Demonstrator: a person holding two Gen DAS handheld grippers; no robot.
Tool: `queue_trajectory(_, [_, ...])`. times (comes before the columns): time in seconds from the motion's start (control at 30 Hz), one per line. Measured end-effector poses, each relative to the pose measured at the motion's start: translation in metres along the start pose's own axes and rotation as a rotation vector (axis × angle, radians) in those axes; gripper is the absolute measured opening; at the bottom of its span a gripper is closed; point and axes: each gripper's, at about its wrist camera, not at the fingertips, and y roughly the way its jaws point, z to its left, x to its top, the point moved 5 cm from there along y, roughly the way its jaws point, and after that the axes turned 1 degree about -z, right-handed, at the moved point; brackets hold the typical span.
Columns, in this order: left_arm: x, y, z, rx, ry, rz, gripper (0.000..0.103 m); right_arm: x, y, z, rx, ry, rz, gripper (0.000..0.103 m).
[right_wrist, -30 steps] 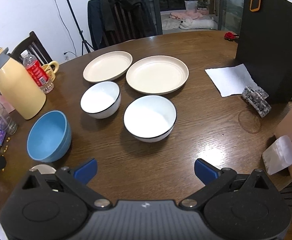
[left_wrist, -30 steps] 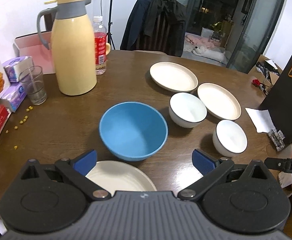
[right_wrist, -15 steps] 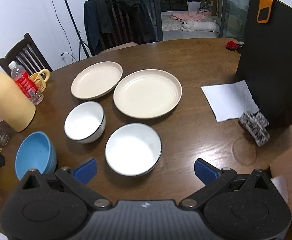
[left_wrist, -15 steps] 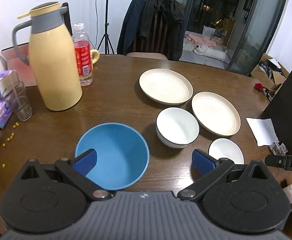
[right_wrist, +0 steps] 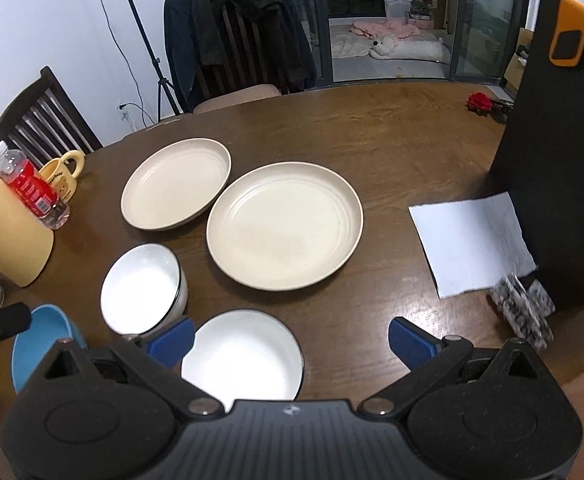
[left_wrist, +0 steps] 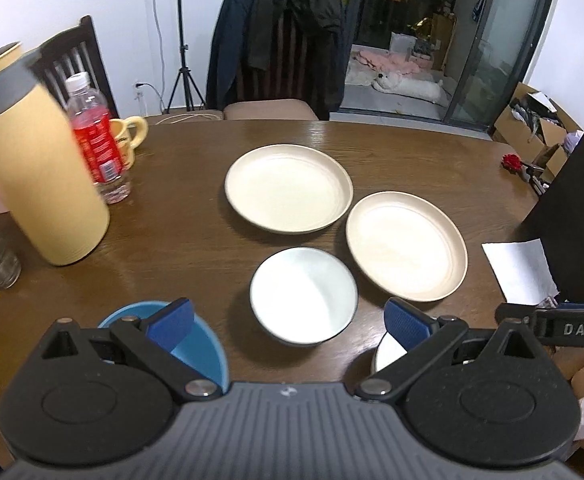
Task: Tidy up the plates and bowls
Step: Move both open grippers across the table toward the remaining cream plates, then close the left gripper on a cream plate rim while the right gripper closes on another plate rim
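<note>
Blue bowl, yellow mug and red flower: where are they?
Blue bowl (right_wrist: 39,340), right wrist view, inside wall.
Yellow mug (right_wrist: 61,172), right wrist view, front of the body.
Red flower (right_wrist: 479,101), right wrist view, petals.

left gripper (left_wrist: 287,322): jaws spread wide, empty | right gripper (right_wrist: 292,340): same

Both wrist views above shared table (left_wrist: 195,224)

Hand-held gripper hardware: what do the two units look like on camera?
Both match. The left hand-held gripper and right hand-held gripper each have a dark grey ribbed centre body, two matte black round-lobed housings, black linkage arms with silver pivot pins, and blue ribbed pads on the fingers. A small white logo sits on the rib top. The right unit's side shows white "DAS" lettering. No cables visible.
</note>
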Motion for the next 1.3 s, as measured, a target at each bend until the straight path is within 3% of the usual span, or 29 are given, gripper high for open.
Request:
queue_trajectory(0.53, [0.041,0.066,-0.05,0.042,0.032,0.055,0.103,0.048,0.046,-0.045,-0.016,0.048,0.003,0.103])
queue_trajectory(0.93, [0.061,0.12,-0.065,0.057,0.023,0.105,0.103,0.065,0.087,-0.069,-0.024,0.077,0.04,0.102])
queue_trajectory(1.17, [0.067,0.159,-0.068,0.065,-0.01,0.161,0.102,0.073,0.116,-0.082,-0.027,0.107,0.07,0.096])
queue_trajectory(1.3, [0.068,0.177,-0.071,0.071,-0.022,0.189,0.101,0.075,0.132,-0.087,-0.02,0.122,0.092,0.086])
